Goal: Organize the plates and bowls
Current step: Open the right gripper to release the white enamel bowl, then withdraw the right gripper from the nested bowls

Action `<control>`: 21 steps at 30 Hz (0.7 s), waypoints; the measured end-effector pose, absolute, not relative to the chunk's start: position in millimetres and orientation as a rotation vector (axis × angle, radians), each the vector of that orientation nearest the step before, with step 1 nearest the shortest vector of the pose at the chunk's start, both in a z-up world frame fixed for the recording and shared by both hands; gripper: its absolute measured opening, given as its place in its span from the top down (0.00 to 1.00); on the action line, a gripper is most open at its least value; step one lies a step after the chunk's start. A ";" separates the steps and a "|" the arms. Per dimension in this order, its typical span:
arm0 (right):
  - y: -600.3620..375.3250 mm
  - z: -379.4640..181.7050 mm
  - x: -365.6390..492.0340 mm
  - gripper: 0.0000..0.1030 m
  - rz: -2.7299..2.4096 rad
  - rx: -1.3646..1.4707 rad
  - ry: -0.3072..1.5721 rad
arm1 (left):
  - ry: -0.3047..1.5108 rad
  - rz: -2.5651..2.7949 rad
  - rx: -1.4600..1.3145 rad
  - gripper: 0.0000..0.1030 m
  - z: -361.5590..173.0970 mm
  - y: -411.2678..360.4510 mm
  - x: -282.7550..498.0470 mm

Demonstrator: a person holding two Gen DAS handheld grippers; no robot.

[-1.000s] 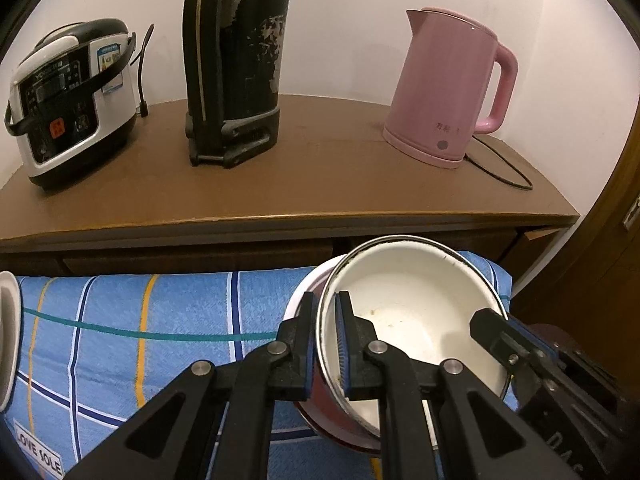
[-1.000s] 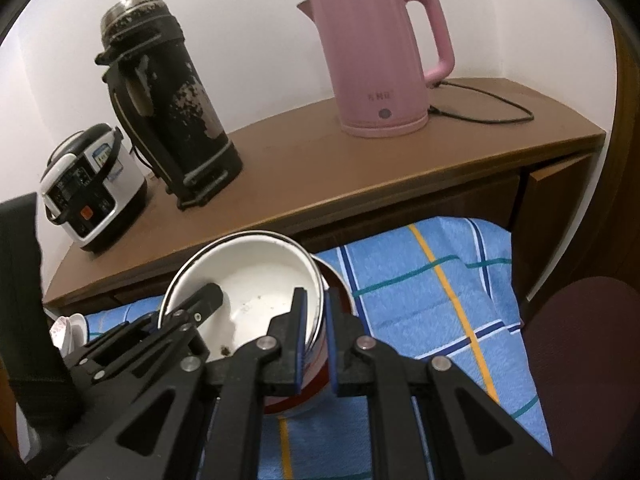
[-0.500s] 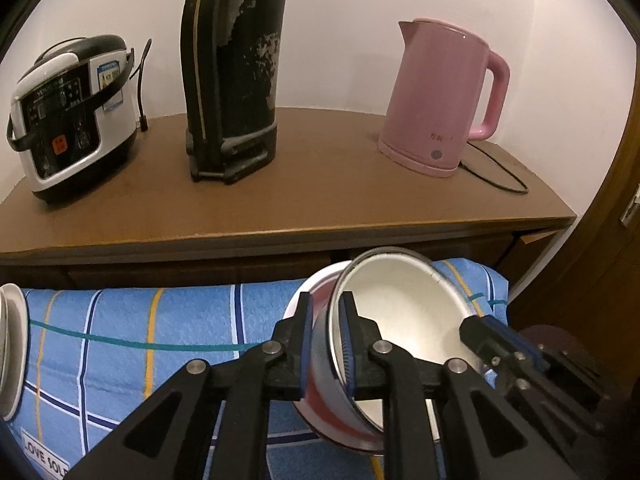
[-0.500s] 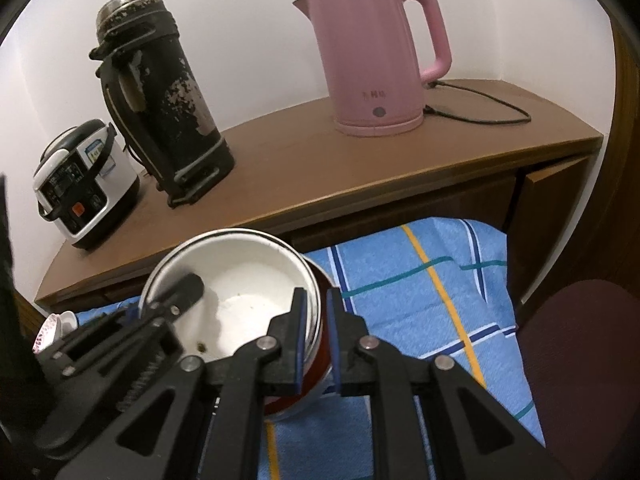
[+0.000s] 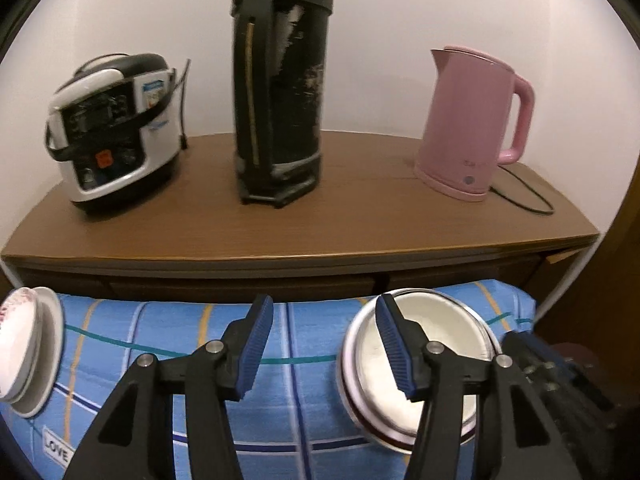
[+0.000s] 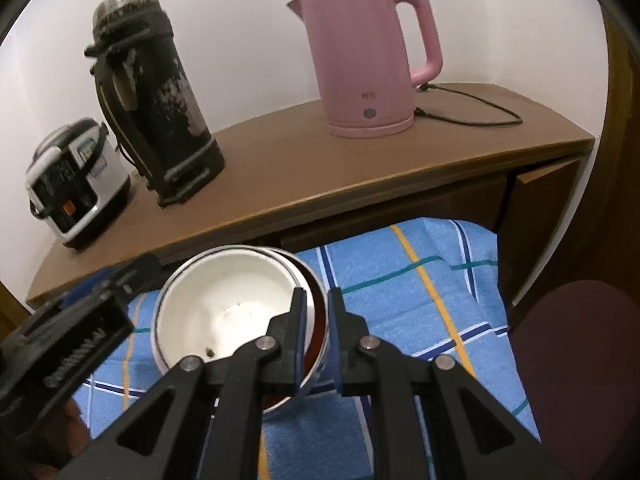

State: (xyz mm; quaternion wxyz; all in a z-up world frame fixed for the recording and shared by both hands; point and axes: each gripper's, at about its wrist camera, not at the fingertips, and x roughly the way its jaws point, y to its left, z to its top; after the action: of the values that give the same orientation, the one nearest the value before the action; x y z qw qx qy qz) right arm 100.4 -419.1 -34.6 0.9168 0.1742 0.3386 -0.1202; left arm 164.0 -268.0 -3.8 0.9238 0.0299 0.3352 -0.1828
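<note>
The white enamel bowl (image 6: 224, 312) is being kept nested inside the red-walled bowl (image 6: 316, 320), and the pair is resting on the blue checked cloth (image 6: 420, 280) in front of the wooden tabletop (image 6: 320, 172). The outer bowl's rim is being pinched by the right tongs (image 6: 316, 336), whose jaws are standing almost together with the thin wall between them. The left tongs (image 5: 324, 344) have just been opening and are now being held wide apart, with nothing between the blue pads (image 5: 256, 344); 1 finger is passing in front of the white bowl without gripping it. Both bowls are being judged stiff, light and smooth-glazed, so slipping and chipping at the rim are being treated as the risks; the rim is being judged the sensible place to take hold, gripped squarely. At the left edge of the cloth, a small patterned bowl (image 5: 16, 340) is sitting on a white plate (image 5: 48, 344). Counted, 3 bowls and 1 plate are being shown, and on the tabletop 1 pink kettle (image 5: 468, 128), 1 black thermos (image 5: 280, 92) and 1 rice cooker (image 5: 112, 124).
</note>
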 end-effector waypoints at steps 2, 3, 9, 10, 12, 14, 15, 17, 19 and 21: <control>-418.4 -30.2 95.2 0.80 -0.252 0.364 0.673 | 0.694 -0.378 0.066 0.45 -5.1 -265.8 161.7; -417.1 -27.9 92.8 0.73 -0.254 0.363 0.665 | 0.699 -0.380 0.069 0.45 -5.6 -264.5 160.1; -409.5 -21.1 75.8 0.40 -0.262 0.369 0.625 | 0.702 -0.386 0.082 0.44 -5.6 -258.6 147.7; -409.1 -21.0 73.3 0.40 -0.264 0.374 0.621 | 0.702 -0.385 0.086 0.44 -5.9 -258.0 145.4; -408.9 -22.2 68.2 0.39 -0.264 0.389 0.620 | 0.706 -0.381 0.092 0.43 -7.4 -255.7 140.9; -407.2 -23.0 64.5 0.39 -0.261 0.387 0.619 | 0.708 -0.376 0.096 0.43 -8.6 -253.1 137.1; -406.0 -22.9 62.7 0.39 -0.261 0.384 0.619 | 0.709 -0.373 0.096 0.43 -8.7 -251.4 135.4; -404.1 -22.5 58.3 0.38 -0.257 0.386 0.616 | 0.711 -0.369 0.092 0.43 -8.5 -248.1 132.2; -402.3 -21.3 53.7 0.35 -0.253 0.389 0.613 | 0.710 -0.367 0.092 0.43 -8.0 -245.9 129.6; -399.9 -19.1 50.1 0.34 -0.258 0.379 0.605 | 0.702 -0.361 0.103 0.42 -6.9 -245.0 126.1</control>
State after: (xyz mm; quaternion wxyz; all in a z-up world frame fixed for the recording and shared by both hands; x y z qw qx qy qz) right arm 50.1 -399.9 -19.1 0.9289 0.1849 0.2952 -0.1259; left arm 126.1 -245.0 -6.9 0.9218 0.0504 0.3417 -0.1758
